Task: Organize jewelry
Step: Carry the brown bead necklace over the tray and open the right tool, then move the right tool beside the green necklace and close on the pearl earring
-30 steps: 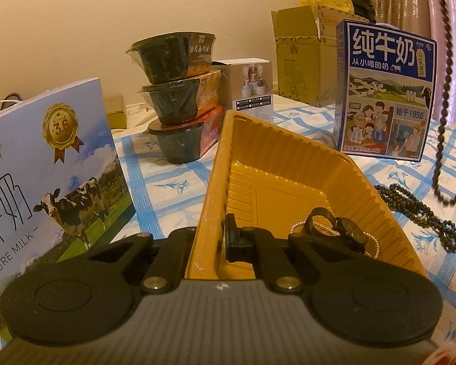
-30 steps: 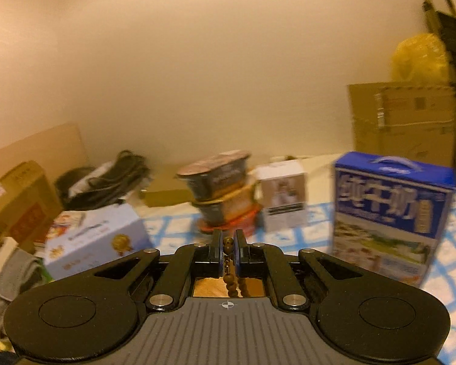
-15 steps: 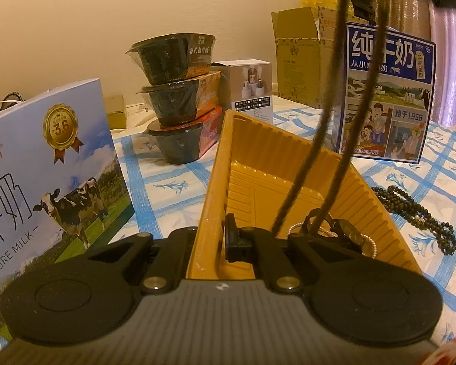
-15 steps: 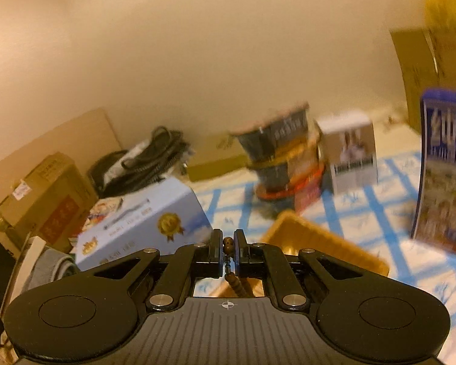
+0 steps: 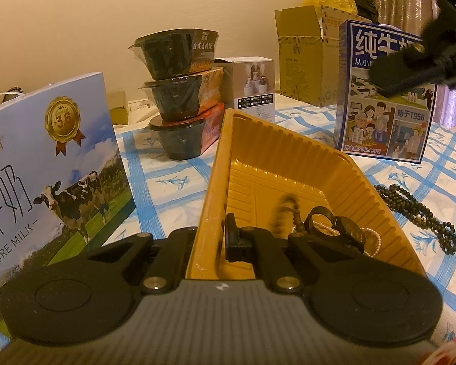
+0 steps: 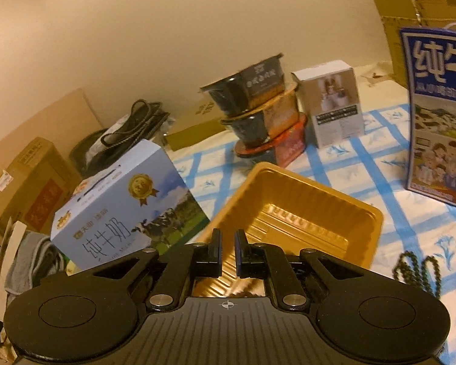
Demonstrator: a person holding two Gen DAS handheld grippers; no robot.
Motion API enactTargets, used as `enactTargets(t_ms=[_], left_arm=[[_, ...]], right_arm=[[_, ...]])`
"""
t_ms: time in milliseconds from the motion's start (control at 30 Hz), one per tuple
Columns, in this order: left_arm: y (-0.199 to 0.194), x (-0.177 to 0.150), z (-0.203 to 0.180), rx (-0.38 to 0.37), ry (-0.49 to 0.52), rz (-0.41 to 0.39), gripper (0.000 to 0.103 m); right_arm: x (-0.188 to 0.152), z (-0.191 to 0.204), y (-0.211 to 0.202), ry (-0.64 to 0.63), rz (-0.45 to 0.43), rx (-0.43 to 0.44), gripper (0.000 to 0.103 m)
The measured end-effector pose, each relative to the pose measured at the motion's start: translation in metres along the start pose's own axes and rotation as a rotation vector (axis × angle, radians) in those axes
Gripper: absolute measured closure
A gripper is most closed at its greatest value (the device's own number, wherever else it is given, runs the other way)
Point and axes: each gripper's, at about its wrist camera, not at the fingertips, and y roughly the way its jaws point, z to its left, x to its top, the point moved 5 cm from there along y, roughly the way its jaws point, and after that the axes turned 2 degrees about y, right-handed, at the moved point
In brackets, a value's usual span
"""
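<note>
My left gripper [image 5: 211, 240] is shut on the near left wall of the yellow tray [image 5: 215, 164], one finger inside and one outside. Inside the tray lie a black watch [image 5: 337, 228] and a pearl bracelet [image 5: 374, 240]. A brown bead string [image 5: 285, 210], blurred, is dropping in beside them. My right gripper [image 6: 228, 243] hovers over the tray's [image 6: 377, 222] near end. Its jaws are opening and nothing is between them. It also shows as a dark blur, the right gripper [image 5: 410, 60], at the upper right. A dark bead necklace [image 5: 416, 213] [image 6: 416, 270] lies on the cloth right of the tray.
A light-blue milk carton [image 5: 45, 164] stands close to the tray's left side. Stacked black bowls [image 5: 179, 97] and a white box [image 5: 252, 88] stand behind it. A dark-blue milk carton [image 5: 386, 100] stands at the right and a cardboard box [image 5: 301, 57] at the back.
My right gripper came down over the tray with the brown bead string, and its jaws parted. The string left them and fell into the tray. My left gripper kept its hold.
</note>
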Motion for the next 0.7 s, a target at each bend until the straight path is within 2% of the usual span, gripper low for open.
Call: enactTargets(t_ms=[33, 100, 167, 700], left_arm=[[0.0, 0.0, 0.0, 0.001, -0.001, 0.002, 0.099], [0.0, -0.001, 0.0, 0.002, -0.003, 0.003, 0.099], [0.0, -0.001, 0.0, 0.002, -0.003, 0.004, 0.099], [0.0, 0.0, 0.0, 0.007, 0.005, 0.006, 0.099]], right_arm=[[-0.002, -0.003, -0.003, 0.006, -0.001, -0.005, 0.089], [-0.009, -0.011, -0.011, 0.023, 0.001, -0.02, 0.073], [-0.017, -0.021, -0.019, 0.046, -0.007, -0.039, 0.063], [-0.087, -0.087, -0.077, 0.181, 0.029, -0.223, 0.058]])
